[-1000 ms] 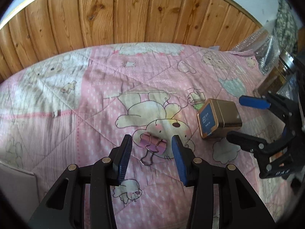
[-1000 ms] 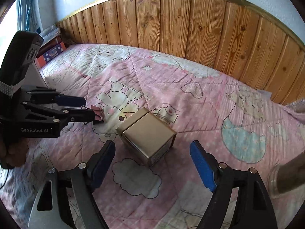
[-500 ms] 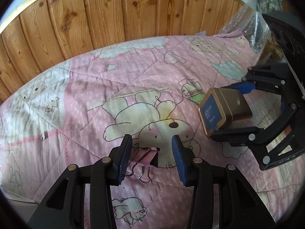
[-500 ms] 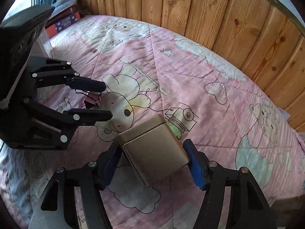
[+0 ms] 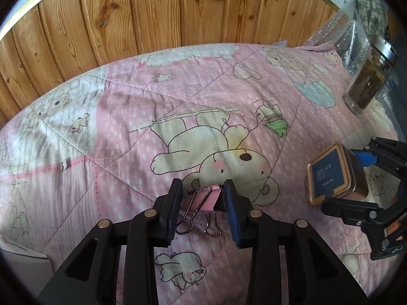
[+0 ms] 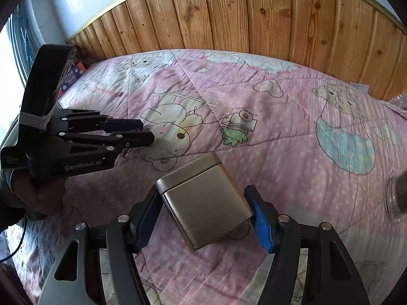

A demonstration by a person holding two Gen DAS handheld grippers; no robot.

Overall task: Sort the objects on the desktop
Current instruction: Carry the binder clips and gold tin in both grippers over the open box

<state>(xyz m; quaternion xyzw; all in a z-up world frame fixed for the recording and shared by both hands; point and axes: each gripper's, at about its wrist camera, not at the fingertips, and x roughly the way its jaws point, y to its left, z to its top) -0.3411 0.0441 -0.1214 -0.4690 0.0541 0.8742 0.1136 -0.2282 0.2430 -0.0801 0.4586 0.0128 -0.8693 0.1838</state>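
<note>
Left gripper jaws just closed onto pink binder clip on bear-print quilt, right gripper jaws clamping gold tin nearby, glass jar far right, wood panelling behind

pink binder clip, tilted gold tin

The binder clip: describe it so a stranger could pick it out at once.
Start at the pink cartoon quilt below the wooden wall panelling. Near the head of the big printed bear, the left gripper, whose jaws have just been closing, clamps the binder clip. It is small and pink with wire handles, unlike the boxy gold tin beside it.
</note>
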